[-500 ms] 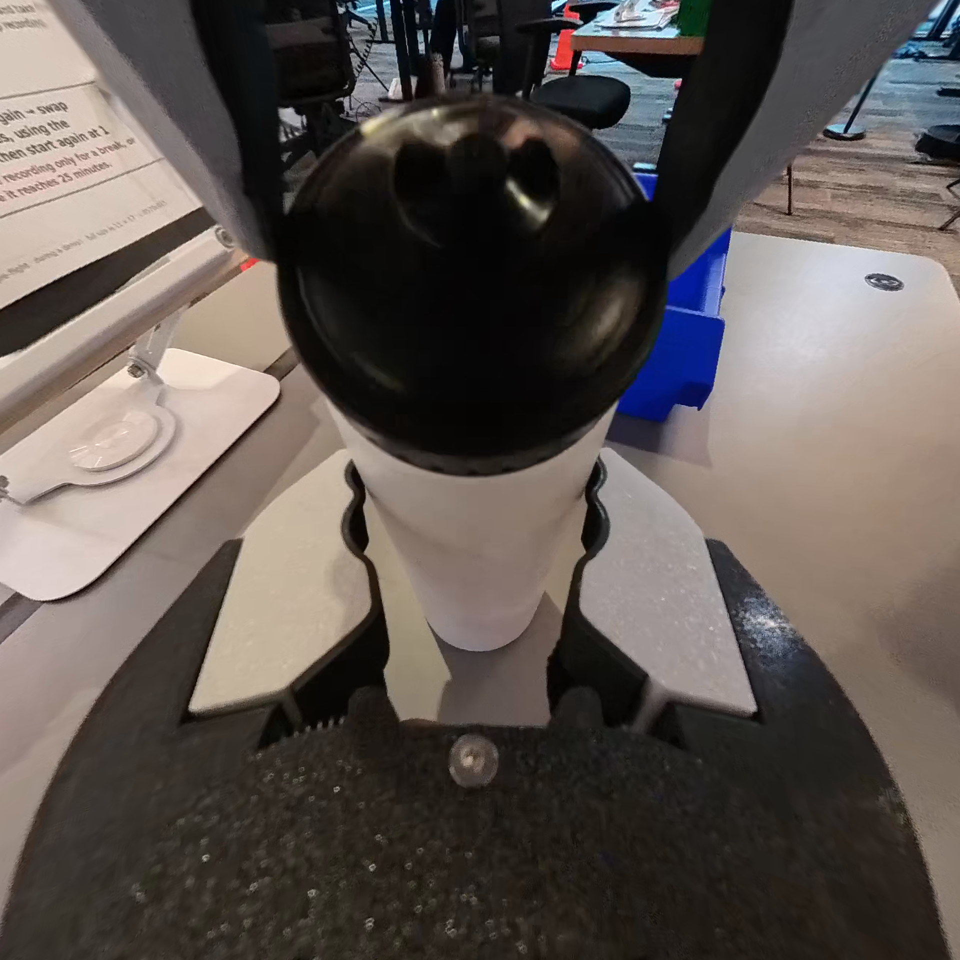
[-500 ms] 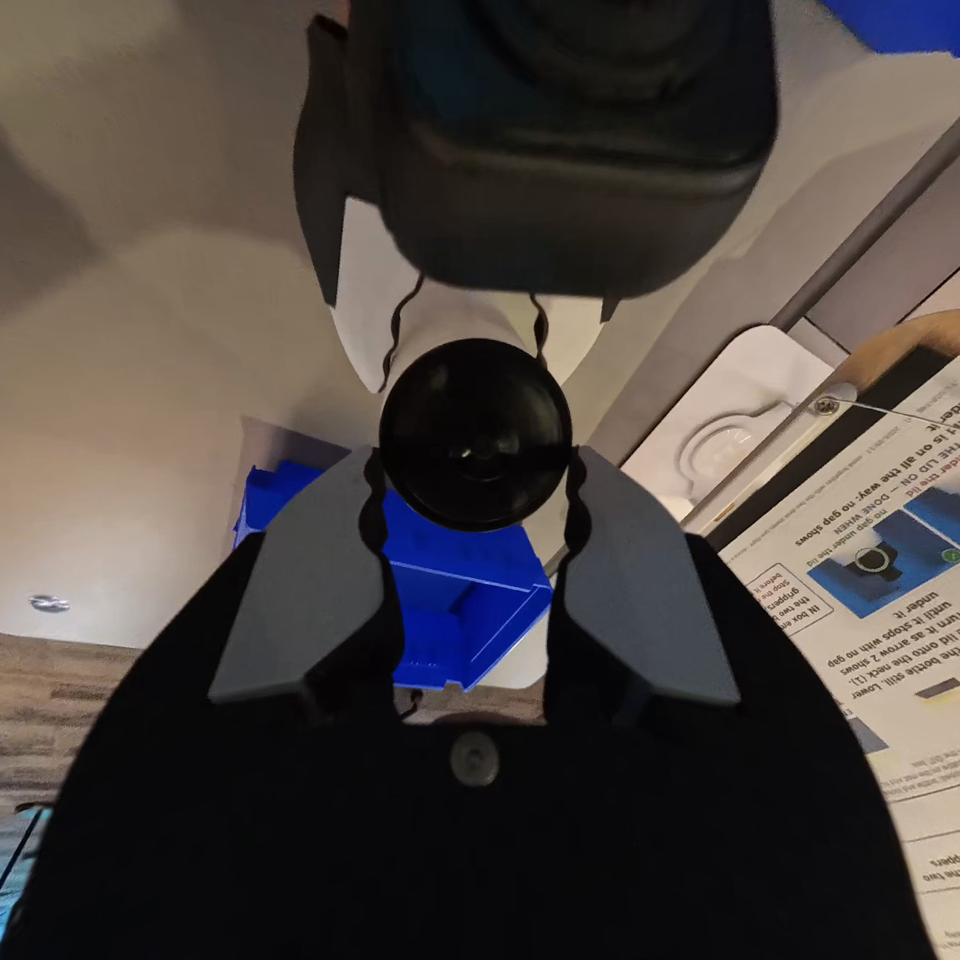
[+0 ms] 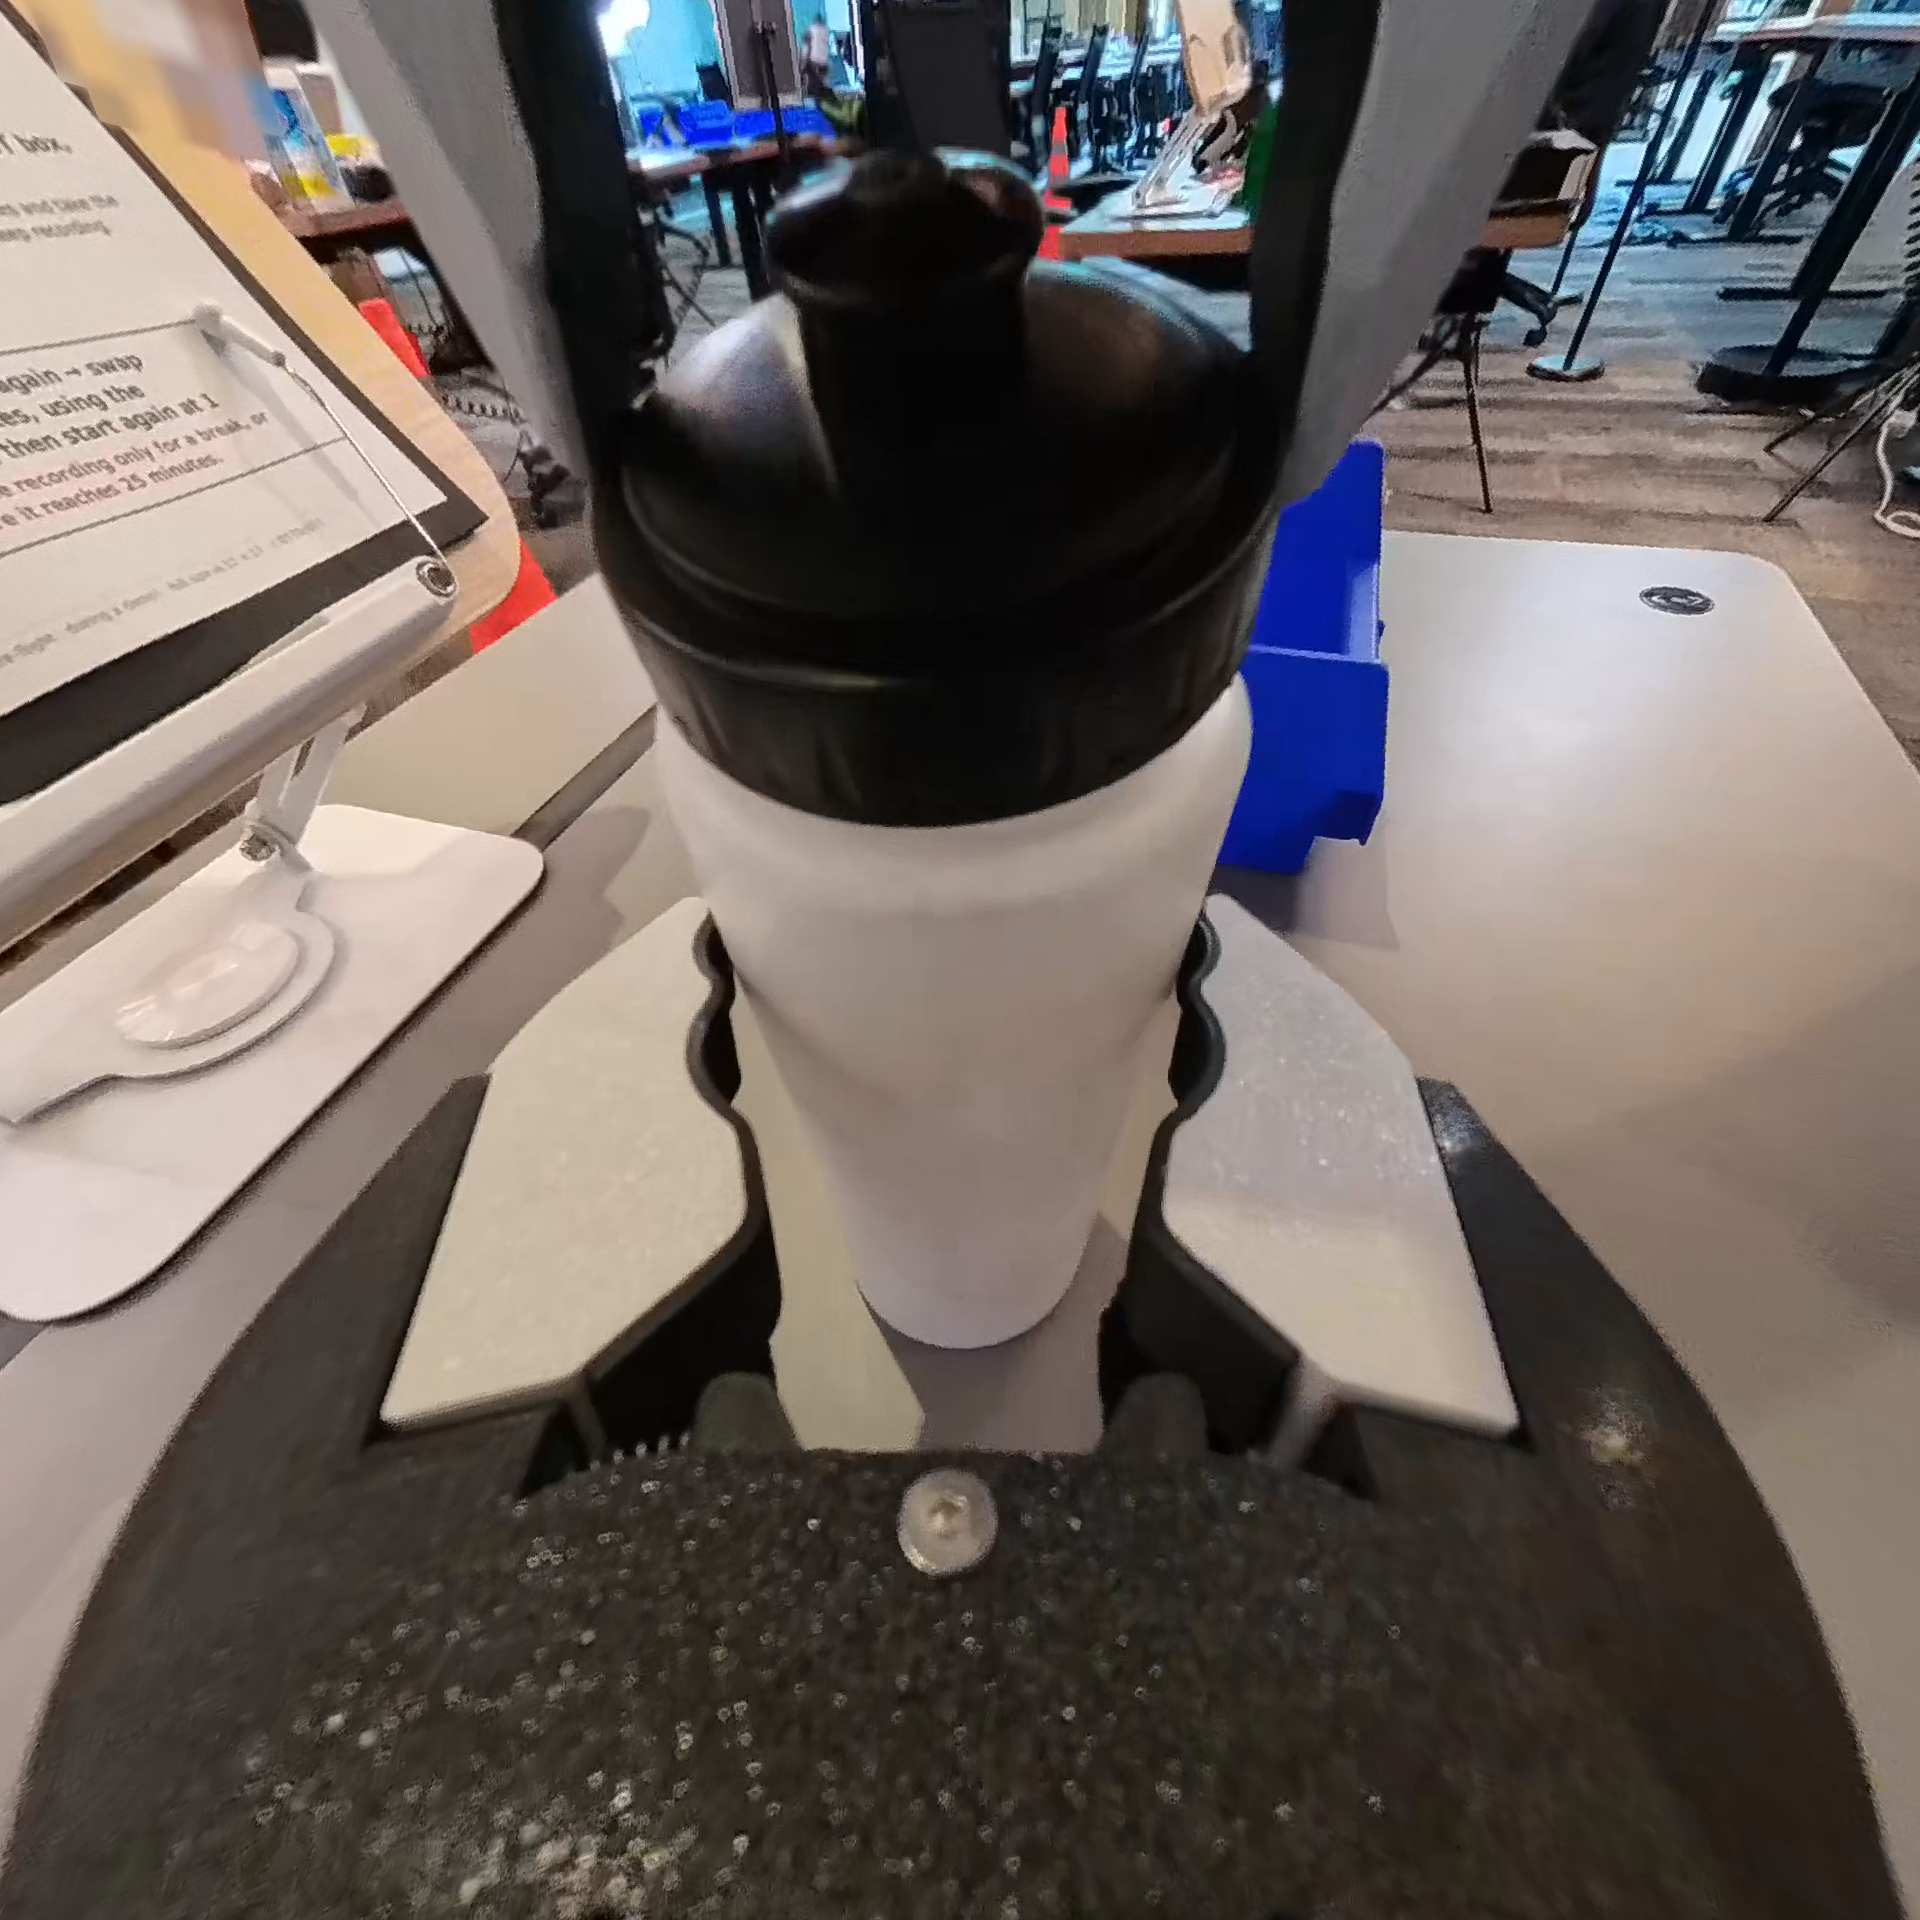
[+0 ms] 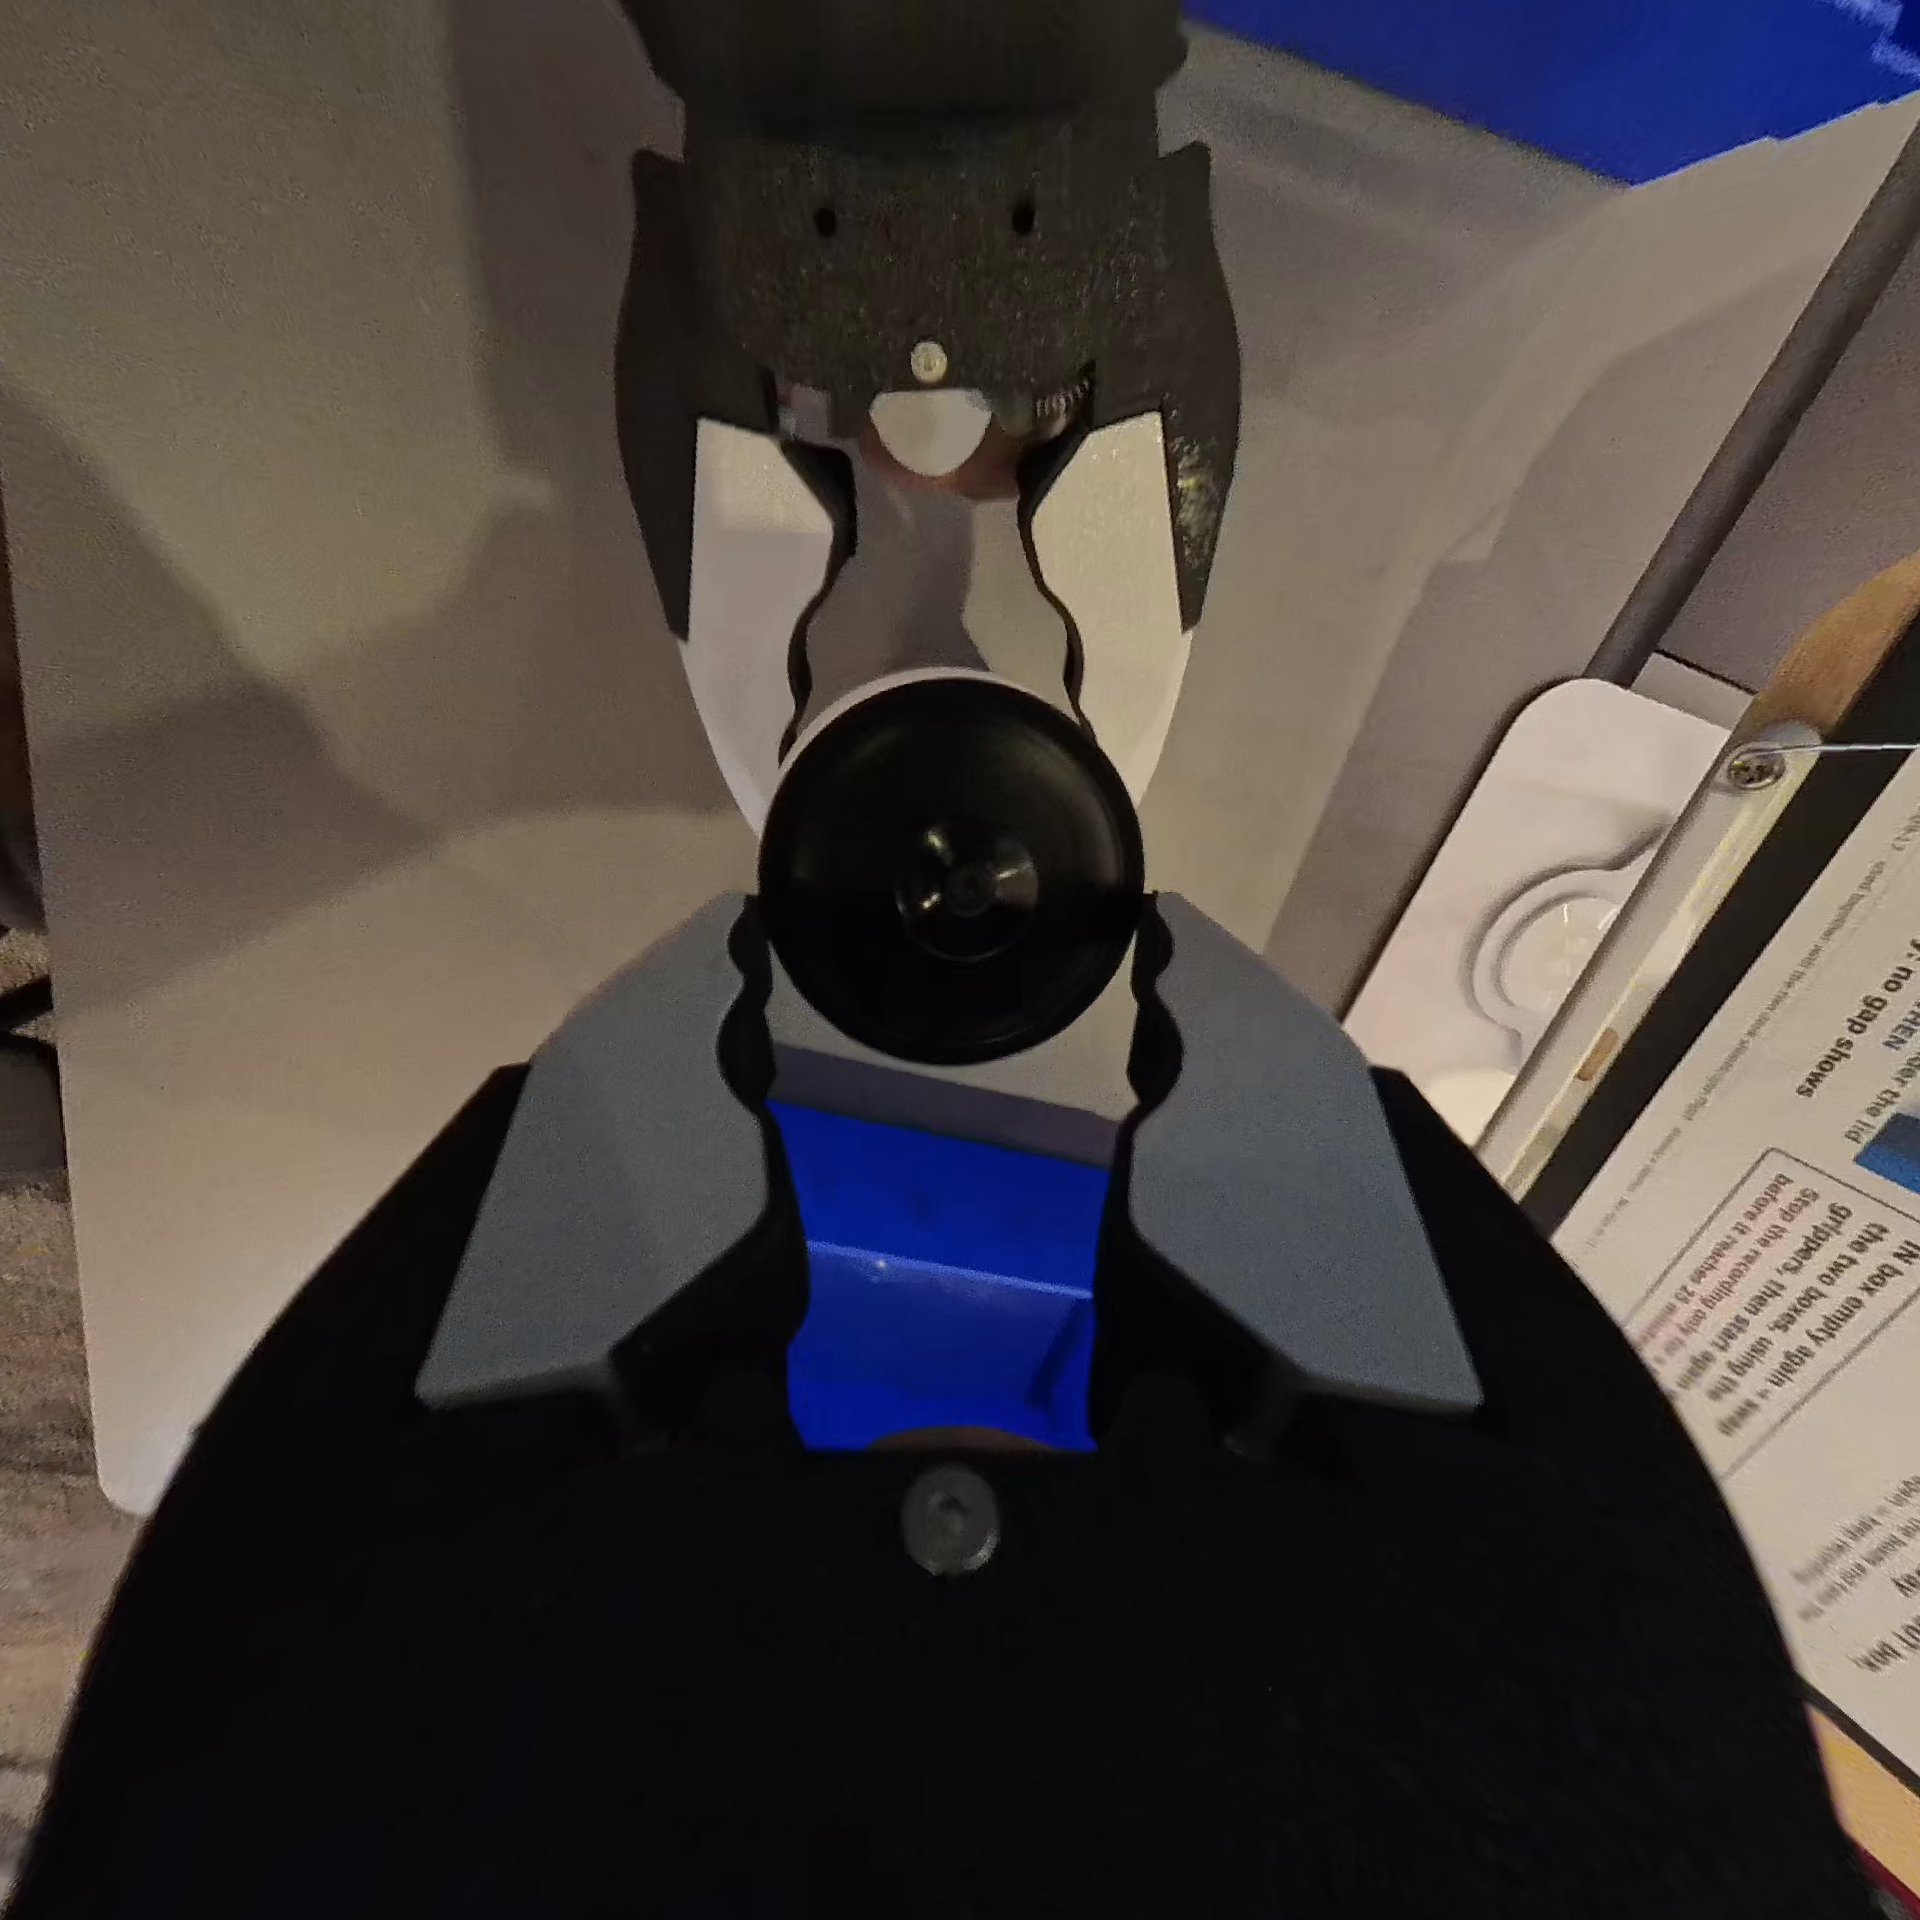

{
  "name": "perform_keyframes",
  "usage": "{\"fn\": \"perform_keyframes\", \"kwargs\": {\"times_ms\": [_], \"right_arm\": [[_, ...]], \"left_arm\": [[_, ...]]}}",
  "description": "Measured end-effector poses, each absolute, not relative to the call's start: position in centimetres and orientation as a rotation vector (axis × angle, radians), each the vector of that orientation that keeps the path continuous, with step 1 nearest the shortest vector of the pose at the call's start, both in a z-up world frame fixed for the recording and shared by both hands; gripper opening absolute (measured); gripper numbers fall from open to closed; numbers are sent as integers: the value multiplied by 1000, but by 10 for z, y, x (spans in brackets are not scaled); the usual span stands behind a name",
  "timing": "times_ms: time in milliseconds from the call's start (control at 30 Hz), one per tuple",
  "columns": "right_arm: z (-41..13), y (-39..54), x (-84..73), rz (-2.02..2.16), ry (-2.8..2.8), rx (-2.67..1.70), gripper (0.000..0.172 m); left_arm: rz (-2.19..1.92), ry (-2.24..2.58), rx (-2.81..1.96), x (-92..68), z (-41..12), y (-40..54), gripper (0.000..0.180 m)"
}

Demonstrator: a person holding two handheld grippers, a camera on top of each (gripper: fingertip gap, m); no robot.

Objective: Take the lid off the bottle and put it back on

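A white bottle [image 3: 956, 1039] with a black spouted lid [image 3: 935, 623] stands over the grey table [image 3: 1610, 883]. My left gripper [image 3: 956, 966] is shut on the bottle's body, with both pads pressed on its sides. The right wrist view looks down on the lid [image 4: 951, 883] and shows the left gripper [image 4: 935, 665] beyond it, clamped on the bottle [image 4: 831, 717]. My right gripper [image 4: 951, 935] is shut on the lid, its fingertips against the rim on both sides. In the left wrist view its grey fingers [image 3: 1340, 260] come down on either side of the lid.
A blue bin [image 3: 1320, 675] sits on the table just behind the bottle, and shows below the lid in the right wrist view [image 4: 935, 1247]. A printed instruction sheet [image 3: 156, 416] on a white stand [image 3: 260, 987] stands to the left. Office desks and chairs lie beyond the table.
The left view has dropped and now shows the lid's side instead of its top. In the right view the left gripper sits farther off. Both grasps hold and the lid stays on the bottle.
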State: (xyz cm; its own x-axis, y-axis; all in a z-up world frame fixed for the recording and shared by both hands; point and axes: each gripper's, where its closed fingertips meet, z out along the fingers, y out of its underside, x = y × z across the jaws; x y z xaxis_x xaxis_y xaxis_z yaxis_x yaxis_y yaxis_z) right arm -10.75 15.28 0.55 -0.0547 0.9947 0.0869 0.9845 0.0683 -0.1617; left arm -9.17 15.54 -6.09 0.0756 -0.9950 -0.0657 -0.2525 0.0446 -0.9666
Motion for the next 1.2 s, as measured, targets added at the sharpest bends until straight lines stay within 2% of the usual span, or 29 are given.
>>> {"fn": "perform_keyframes", "kwargs": {"times_ms": [233,500,700,1200], "right_arm": [[5,154,-107,159,-2083,-1996,67],[5,157,-105,203,-2020,-2006,67],[5,156,-109,225,-2017,-1991,67],[2,154,-94,284,-1900,-1978,67]], "left_arm": [[-1101,1224,-1320,-89,-58,154,82],[-1222,1141,-1331,-86,-57,157,91],[-1266,1134,-1271,-89,-48,155,83],[-1340,1183,-1238,-85,-49,151,82]]}}
